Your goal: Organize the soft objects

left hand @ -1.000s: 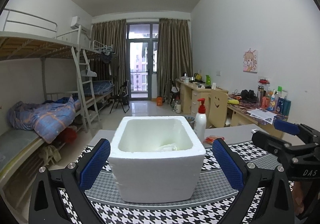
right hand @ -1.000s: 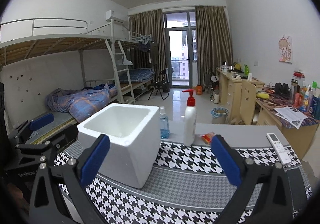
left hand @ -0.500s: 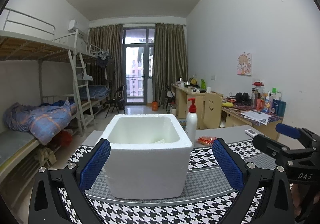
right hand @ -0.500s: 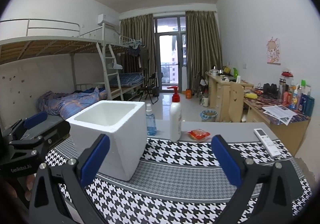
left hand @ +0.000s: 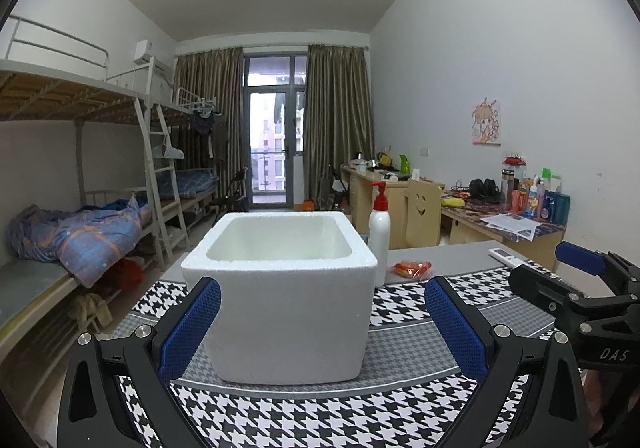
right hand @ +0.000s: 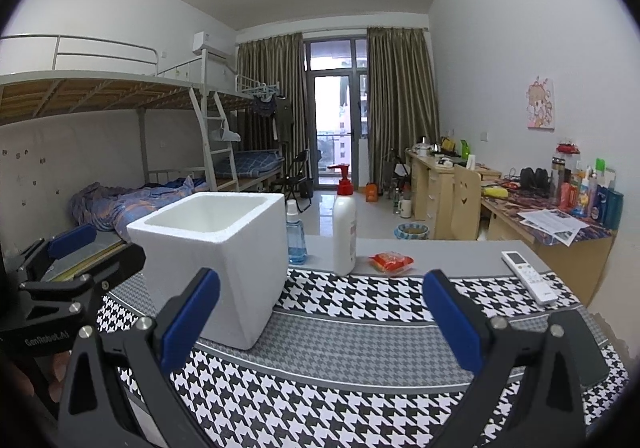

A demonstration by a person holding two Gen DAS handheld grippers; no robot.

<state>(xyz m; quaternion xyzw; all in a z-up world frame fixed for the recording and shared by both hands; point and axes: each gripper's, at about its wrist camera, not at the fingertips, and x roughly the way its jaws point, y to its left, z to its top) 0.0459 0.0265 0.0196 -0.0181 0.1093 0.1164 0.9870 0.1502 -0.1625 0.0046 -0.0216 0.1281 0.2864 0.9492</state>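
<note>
Straight ahead of the left gripper [left hand: 322, 322], between its spread blue pads, stands the white foam box [left hand: 280, 296] on the houndstooth cloth [left hand: 320, 416], open side up. Jaws wide apart, holding nothing. Same for the right gripper [right hand: 320, 324]: spread open, empty, with the box off to its left front. Nothing soft visible on the cloth in either view (box interior cannot be seen from this low angle, so contents unknown). Beyond the right gripper's left pad, a white pump bottle [right hand: 345, 224] with a blue bottle [right hand: 296, 236] just beside it behind the box; a small orange packet [right hand: 391, 261] ahead, a white remote [right hand: 528, 276] out past the right pad.

Judged as a pause or a finish, with both tools backed off level. To proceed well: raise either gripper and tilt down to check the box interior first. If reaching for the packet, approach from above with jaws still wide, well clear of the pump bottle, which looks tall and easy to tip. Close gently; foam walls dent under a knock.
</note>
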